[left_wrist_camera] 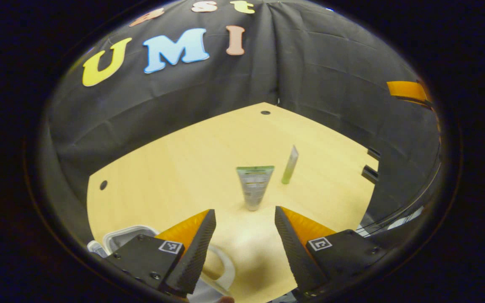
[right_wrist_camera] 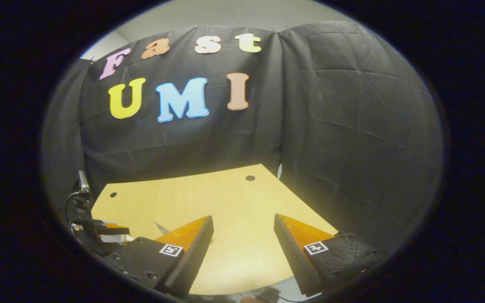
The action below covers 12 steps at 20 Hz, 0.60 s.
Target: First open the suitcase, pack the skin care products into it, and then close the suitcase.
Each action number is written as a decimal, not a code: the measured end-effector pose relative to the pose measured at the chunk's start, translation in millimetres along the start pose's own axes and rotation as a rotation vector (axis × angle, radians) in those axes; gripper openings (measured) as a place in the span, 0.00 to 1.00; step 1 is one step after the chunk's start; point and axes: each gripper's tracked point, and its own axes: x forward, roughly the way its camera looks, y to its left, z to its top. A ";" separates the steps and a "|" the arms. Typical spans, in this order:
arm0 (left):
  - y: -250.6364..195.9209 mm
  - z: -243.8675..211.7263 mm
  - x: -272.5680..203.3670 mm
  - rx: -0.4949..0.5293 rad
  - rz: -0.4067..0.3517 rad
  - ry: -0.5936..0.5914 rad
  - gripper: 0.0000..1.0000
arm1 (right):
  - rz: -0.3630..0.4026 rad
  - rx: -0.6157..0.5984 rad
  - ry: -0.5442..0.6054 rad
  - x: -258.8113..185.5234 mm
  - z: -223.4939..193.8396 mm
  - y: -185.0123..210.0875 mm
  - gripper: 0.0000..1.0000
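In the left gripper view two skin care tubes stand on the wooden table (left_wrist_camera: 175, 168). A grey tube with a green top edge (left_wrist_camera: 254, 186) stands cap down, and a slim green tube (left_wrist_camera: 289, 165) is just behind it to the right. My left gripper (left_wrist_camera: 244, 219) is open and empty, a short way in front of the grey tube. A white rounded case (left_wrist_camera: 126, 236) lies at the lower left, partly hidden by the left finger; its lid state is unclear. My right gripper (right_wrist_camera: 242, 225) is open over bare table, holding nothing.
Black cloth walls close the table at the back and right. Two black brackets (left_wrist_camera: 371, 172) stick out from the right wall. A small clear bottle (left_wrist_camera: 95, 248) sits beside the case. The other gripper (right_wrist_camera: 86, 219) shows at the left of the right gripper view.
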 end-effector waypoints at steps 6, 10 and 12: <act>2.0 32.5 63.8 0.082 0.131 -0.142 0.93 | -0.039 0.027 0.043 8.0 -2.2 -21.5 0.88; -0.5 23.2 107.1 0.100 0.186 -0.121 0.89 | -0.011 -0.006 0.076 20.7 0.3 -13.6 0.88; 0.6 23.2 116.2 0.065 0.205 -0.126 0.92 | 0.018 -0.019 0.092 28.0 1.3 -3.1 0.87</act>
